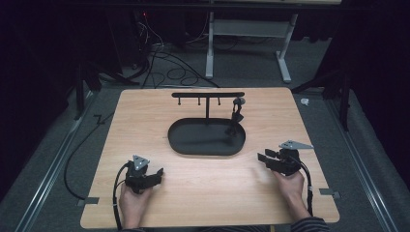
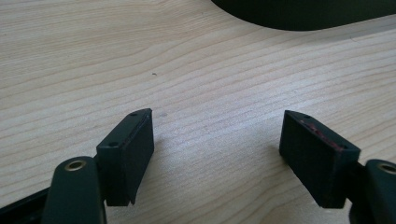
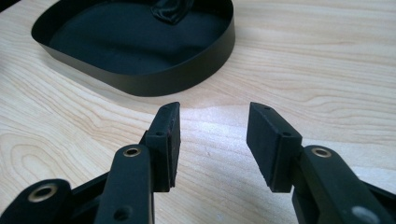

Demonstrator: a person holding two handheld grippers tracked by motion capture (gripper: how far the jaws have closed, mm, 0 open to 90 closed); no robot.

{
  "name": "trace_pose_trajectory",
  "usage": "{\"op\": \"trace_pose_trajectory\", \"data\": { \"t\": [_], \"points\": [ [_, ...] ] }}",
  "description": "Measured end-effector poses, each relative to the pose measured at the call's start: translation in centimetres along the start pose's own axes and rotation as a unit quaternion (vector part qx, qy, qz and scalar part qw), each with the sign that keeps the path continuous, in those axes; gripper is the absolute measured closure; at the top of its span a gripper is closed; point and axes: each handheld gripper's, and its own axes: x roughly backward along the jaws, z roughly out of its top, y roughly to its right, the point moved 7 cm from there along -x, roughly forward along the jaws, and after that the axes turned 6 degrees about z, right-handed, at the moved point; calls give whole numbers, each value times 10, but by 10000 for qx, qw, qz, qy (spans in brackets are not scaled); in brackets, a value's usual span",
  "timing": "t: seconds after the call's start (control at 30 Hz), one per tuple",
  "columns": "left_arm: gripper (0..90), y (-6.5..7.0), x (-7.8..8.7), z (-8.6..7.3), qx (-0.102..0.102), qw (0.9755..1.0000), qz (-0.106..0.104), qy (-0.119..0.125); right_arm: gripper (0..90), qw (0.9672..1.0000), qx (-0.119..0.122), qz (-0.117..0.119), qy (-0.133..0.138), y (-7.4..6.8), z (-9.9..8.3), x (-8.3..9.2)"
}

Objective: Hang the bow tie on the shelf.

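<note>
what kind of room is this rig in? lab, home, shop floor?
Most likely a lab or recording studio, not a home. A light wooden table stands on grey carpet, ringed by black curtains, with loose black cables on the floor behind it and a white metal table frame beyond.

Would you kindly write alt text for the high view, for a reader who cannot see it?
A person's hands hold the left gripper and right gripper, both open, low over a wooden table. Between and beyond them sits a black oval tray with a T-shaped hook stand; a dark object hangs at its right end.
</note>
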Motion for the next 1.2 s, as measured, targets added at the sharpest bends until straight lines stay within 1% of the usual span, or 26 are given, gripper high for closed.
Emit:
{"op": "trace_pose_trajectory", "data": {
  "t": [0.23, 0.33, 0.4, 0.5, 0.73, 0.77, 0.83, 0.93, 1.2],
  "points": [
    [268, 0, 0, 0, 2, 10000, -3, 0, 562, 9999, 18, -62, -83, 1, -3, -6],
    [268, 0, 0, 0, 1, 10000, 0, 0, 563, 9998, 33, -147, -152, 2, -5, -8],
    [267, 0, 0, 0, 1, 10000, -1, 0, 563, 9997, 71, -165, -163, 3, -5, -10],
    [266, 0, 0, 0, -3, 10000, 2, 0, 562, 9996, 64, -190, -209, 2, -6, -12],
    [266, 0, 0, 0, -1, 10000, 1, 0, 560, 9991, 148, -291, -264, 2, -10, -17],
    [266, 0, 0, 0, -3, 10000, 2, -1, 558, 9988, 199, -348, -289, 3, -10, -18],
    [266, 0, 0, 0, -3, 10000, 2, -1, 558, 9987, 202, -372, -297, 2, -11, -18],
    [266, 0, 0, 0, -3, 10000, 2, -1, 557, 9980, 285, -449, -353, 2, -11, -20],
    [266, 0, 0, 0, -2, 10000, 2, 0, 559, 9970, 324, -545, -442, 1, -15, -26]
  ]
}}
